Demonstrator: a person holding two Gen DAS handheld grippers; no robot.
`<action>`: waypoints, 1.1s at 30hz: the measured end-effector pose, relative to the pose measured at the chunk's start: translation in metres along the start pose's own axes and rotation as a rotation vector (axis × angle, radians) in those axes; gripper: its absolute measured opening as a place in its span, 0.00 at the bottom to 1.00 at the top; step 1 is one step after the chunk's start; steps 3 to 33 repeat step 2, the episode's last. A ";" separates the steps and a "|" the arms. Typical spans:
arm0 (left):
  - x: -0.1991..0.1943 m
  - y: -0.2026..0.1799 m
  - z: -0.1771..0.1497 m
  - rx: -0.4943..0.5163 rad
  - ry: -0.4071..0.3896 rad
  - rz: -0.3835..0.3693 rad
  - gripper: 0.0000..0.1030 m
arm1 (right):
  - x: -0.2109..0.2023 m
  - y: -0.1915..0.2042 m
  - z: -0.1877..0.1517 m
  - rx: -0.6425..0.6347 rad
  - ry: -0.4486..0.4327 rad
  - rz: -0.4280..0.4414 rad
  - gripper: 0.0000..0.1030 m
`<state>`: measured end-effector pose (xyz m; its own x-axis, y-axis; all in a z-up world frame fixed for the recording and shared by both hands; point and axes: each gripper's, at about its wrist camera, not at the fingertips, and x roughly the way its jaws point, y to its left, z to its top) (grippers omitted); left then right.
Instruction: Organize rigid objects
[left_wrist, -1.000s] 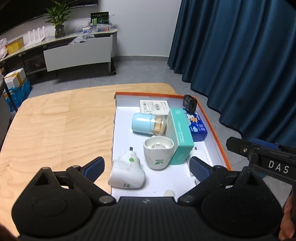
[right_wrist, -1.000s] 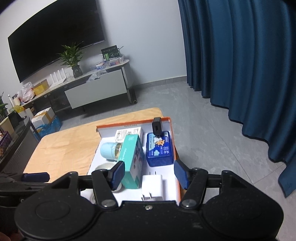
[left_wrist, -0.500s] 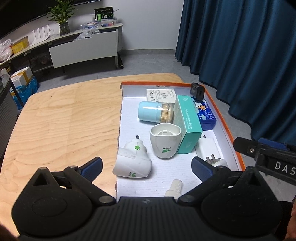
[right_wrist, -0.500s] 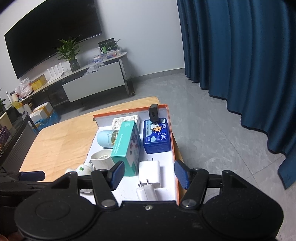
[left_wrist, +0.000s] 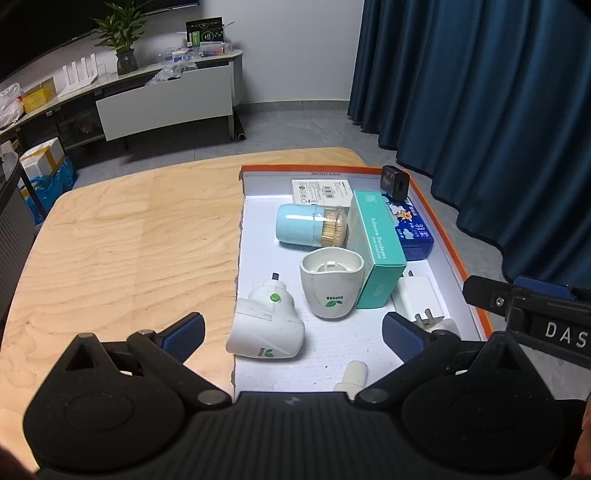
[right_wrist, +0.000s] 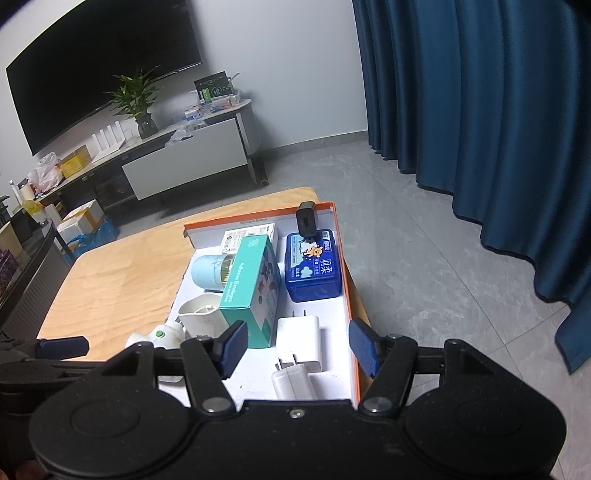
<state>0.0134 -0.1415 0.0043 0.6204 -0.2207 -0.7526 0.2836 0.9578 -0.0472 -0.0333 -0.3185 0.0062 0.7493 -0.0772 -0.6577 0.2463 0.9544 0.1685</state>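
With every item lying inside the orange-rimmed tray (left_wrist: 448, 236), left gripper (left_wrist: 291, 330) and right gripper (right_wrist: 295, 341) both spread empty above it: fits either pre-sort or finished.

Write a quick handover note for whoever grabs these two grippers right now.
Left gripper: open, empty, above the near end of the shallow orange-edged white box.
Right gripper: open, empty, over the flat white plug charger.
In the box: teal bandage carton, pale blue toothpick jar, white cup, white plug-in device, dark blue case, black charger.
Nothing gripped; further sorting unclear.
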 end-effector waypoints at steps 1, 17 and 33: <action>0.001 0.000 0.000 -0.002 0.003 -0.001 1.00 | 0.000 0.000 0.000 -0.001 0.000 -0.001 0.72; 0.001 0.000 0.001 -0.003 0.008 -0.003 1.00 | 0.001 -0.001 0.000 -0.001 0.001 -0.001 0.72; 0.001 0.000 0.001 -0.003 0.008 -0.003 1.00 | 0.001 -0.001 0.000 -0.001 0.001 -0.001 0.72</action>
